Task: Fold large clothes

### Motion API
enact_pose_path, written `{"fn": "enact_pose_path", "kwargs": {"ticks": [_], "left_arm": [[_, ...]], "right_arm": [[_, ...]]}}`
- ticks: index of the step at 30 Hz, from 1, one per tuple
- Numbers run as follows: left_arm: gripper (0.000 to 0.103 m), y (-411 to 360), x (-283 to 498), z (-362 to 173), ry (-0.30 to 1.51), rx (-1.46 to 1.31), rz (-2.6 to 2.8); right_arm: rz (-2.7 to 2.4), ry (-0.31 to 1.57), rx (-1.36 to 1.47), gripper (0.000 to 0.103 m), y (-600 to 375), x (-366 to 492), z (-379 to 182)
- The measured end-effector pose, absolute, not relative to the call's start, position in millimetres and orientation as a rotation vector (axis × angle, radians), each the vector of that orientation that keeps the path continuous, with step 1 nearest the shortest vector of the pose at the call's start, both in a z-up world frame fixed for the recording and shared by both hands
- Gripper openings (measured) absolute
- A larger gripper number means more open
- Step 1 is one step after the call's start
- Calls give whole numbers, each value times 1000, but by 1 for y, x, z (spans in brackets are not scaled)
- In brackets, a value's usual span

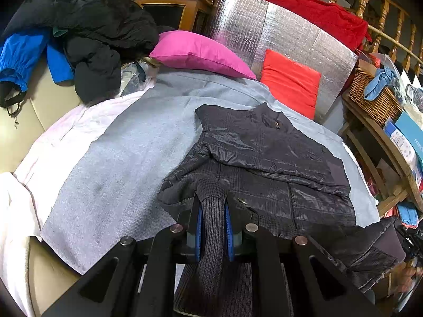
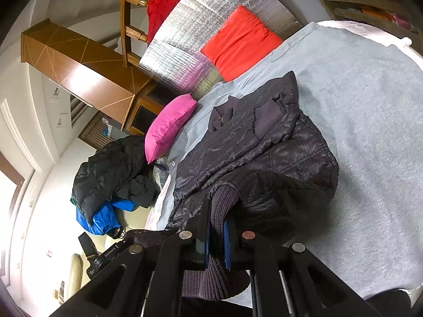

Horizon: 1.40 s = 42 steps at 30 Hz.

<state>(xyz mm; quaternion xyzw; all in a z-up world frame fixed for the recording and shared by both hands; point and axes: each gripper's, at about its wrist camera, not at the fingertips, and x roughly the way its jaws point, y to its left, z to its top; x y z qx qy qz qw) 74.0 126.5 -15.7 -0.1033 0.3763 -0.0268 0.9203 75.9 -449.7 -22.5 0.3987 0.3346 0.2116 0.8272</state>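
Ahead of both grippers, the dark jacket [image 1: 267, 155] lies collar-away on the grey blanket [image 1: 119, 158], each gripper, left [image 1: 213, 219] and right [image 2: 217, 224], seemingly clenching its ribbed hem, pillows beyond.

Left wrist cam is sitting low at the near edge of the bed, looking fwd along its fingers [image 1: 197, 227], very close to the jacket [image 1: 264, 153], w/ the pink pillow [image 1: 201, 52] and red pillow [image 1: 290, 84] at the far end. Right wrist cam is looking at the same spot but rolled sideways, so the bed is running up and to the right; its fingers [image 2: 205, 237] are also right against the jacket [image 2: 253, 137]. Both views are sharing jacket, grey sheet [image 1: 119, 153], both pillows, silver panel [image 1: 277, 26].
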Motion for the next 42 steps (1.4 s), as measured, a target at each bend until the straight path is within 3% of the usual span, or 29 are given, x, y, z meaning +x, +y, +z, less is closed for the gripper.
{"fn": "enact_pose_path", "kwargs": {"ticks": [42], "left_arm": [[15,123,90,-5,759,-185,-68]], "right_arm": [[444,711,831,8,-450,85,-19]]}}
